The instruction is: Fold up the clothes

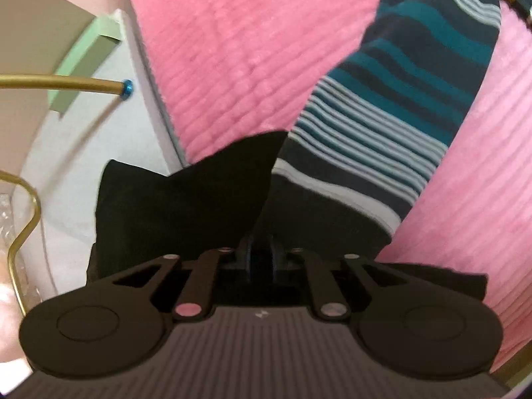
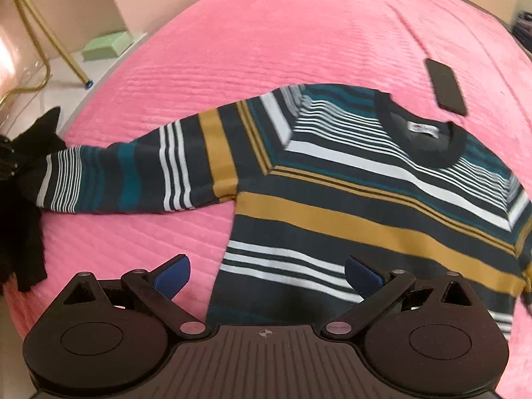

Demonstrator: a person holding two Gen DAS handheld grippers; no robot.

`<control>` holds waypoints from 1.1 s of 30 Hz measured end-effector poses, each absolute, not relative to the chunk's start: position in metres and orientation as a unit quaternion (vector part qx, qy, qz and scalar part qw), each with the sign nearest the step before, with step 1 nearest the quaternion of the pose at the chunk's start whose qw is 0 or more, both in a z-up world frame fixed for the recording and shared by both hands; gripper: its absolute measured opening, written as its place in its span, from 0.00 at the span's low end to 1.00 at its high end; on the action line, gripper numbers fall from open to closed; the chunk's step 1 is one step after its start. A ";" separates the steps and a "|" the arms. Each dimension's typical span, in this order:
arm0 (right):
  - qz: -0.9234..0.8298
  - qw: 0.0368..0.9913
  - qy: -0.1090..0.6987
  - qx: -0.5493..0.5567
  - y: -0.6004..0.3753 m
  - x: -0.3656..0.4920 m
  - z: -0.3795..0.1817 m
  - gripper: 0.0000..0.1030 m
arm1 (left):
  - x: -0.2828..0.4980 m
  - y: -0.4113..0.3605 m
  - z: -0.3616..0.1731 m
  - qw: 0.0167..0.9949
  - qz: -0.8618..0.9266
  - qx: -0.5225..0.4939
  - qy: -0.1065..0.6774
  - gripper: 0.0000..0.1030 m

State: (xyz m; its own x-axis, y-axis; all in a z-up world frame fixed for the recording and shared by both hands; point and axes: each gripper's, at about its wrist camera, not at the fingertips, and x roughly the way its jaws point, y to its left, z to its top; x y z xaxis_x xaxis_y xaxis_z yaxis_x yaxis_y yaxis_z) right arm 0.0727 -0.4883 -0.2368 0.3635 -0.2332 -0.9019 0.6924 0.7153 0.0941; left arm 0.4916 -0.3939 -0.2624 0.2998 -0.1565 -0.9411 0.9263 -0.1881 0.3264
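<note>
While the right gripper (image 2: 267, 277) hovers with its blue-padded jaws spread wide and empty, it sits just above the lower hem of a striped sweater (image 2: 382, 206), one finger over the knit and the other over bare bedding. That sweater lies face up on a pink ribbed bedspread (image 2: 266, 33), banded in dark navy, teal, white and mustard, its round dark collar pointing away from the gripper and a small label showing inside the neck. One sleeve (image 2: 139, 173) stretches out flat toward the bed's edge. At the far end of it, the left gripper (image 1: 262, 252) has its jaws pressed together on the sleeve's dark cuff (image 1: 319, 212), with loose black fabric (image 1: 173, 206) bunched beside the fingers; what that fabric belongs to is hard to tell. Beyond the collar, a dark phone (image 2: 445, 86) rests on the bedspread, apart from the sweater. Past the bed's edge, gold metal legs (image 2: 46, 33) stand on a pale floor near a light green block (image 2: 106, 45).
</note>
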 end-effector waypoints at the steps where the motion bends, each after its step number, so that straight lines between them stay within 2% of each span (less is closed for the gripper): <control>1: -0.304 0.788 0.478 0.242 -0.488 0.065 -0.231 0.99 | 0.488 -0.394 -0.254 0.558 -0.497 0.579 0.326 0.11; 2: -0.319 0.783 0.474 0.246 -0.488 0.055 -0.225 0.99 | 0.483 -0.392 -0.244 0.566 -0.502 0.568 0.325 0.13; 5: -0.374 0.763 0.458 0.260 -0.490 0.017 -0.204 0.99 | 0.450 -0.390 -0.222 0.576 -0.521 0.543 0.318 0.26; 8: -0.429 0.730 0.458 0.270 -0.489 -0.038 -0.188 0.99 | 0.410 -0.384 -0.203 0.575 -0.542 0.524 0.317 0.33; 10: -0.463 0.702 0.461 0.282 -0.487 -0.086 -0.180 0.99 | 0.381 -0.374 -0.190 0.576 -0.550 0.513 0.321 0.42; 16: -0.513 0.656 0.416 0.364 -0.458 -0.218 -0.164 0.99 | 0.277 -0.324 -0.157 0.569 -0.566 0.498 0.328 0.49; 20: -0.510 0.651 0.400 0.396 -0.431 -0.283 -0.164 0.99 | 0.197 -0.294 -0.156 0.552 -0.583 0.502 0.323 0.49; 26: -0.476 0.664 0.406 0.410 -0.385 -0.335 -0.171 0.99 | 0.080 -0.259 -0.193 0.474 -0.631 0.551 0.273 0.49; 30: -0.449 0.674 0.430 0.399 -0.356 -0.339 -0.183 0.99 | 0.046 -0.250 -0.236 0.449 -0.634 0.535 0.330 0.48; 33: -0.440 0.679 0.452 0.375 -0.339 -0.340 -0.191 0.99 | 0.049 -0.254 -0.268 0.484 -0.609 0.474 0.412 0.35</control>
State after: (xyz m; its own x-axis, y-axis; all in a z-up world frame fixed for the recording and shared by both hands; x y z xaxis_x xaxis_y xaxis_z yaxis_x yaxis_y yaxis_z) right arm -0.3402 -0.3389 -0.1910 0.2041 -0.2586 -0.9442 0.9369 0.3313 0.1118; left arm 0.0489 -0.2540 -0.2681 -0.0819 -0.2003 -0.9763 0.9806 -0.1912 -0.0431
